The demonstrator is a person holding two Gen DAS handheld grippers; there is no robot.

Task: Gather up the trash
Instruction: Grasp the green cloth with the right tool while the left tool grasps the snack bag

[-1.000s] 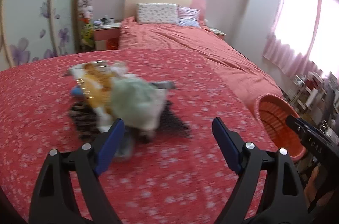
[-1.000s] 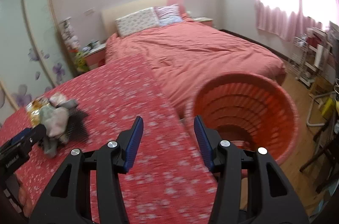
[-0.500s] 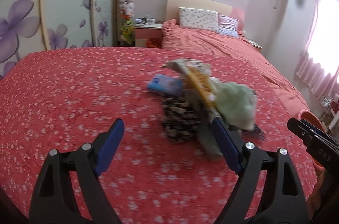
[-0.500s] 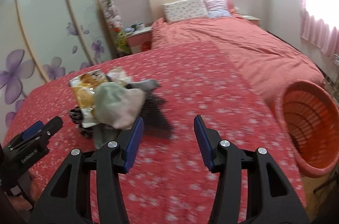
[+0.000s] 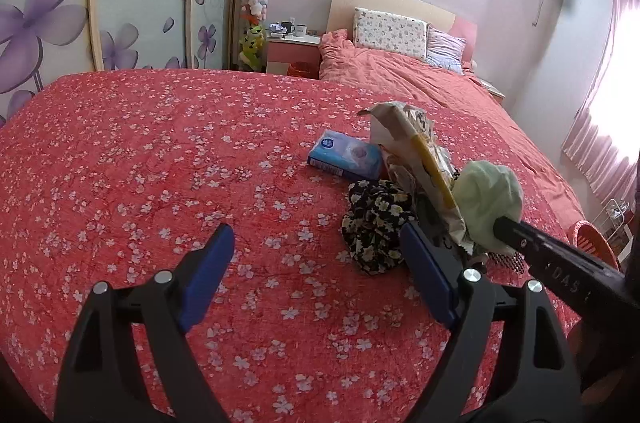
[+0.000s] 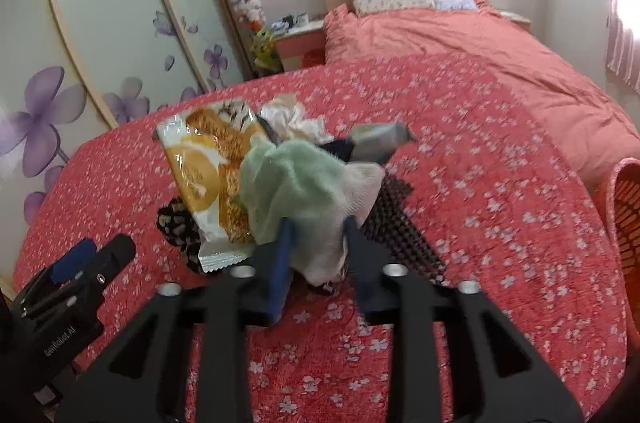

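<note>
Right wrist view, red floral bedspread [image 6: 500, 183], right hand-held gripper [image 6: 316, 227] closing on green cloth [image 6: 296, 175]

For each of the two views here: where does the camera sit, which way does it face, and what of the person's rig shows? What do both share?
Left wrist: sits on the left gripper, faces down across the red flowered bedspread toward the wardrobe; its open blue fingers frame bare cover, right gripper entering at right.
Right wrist: sits on the right gripper, faces the pile; its fingers are closing on the green cloth; left gripper at lower left.
Shared: snack wrapper, green cloth, orange basket, pillows.
</note>
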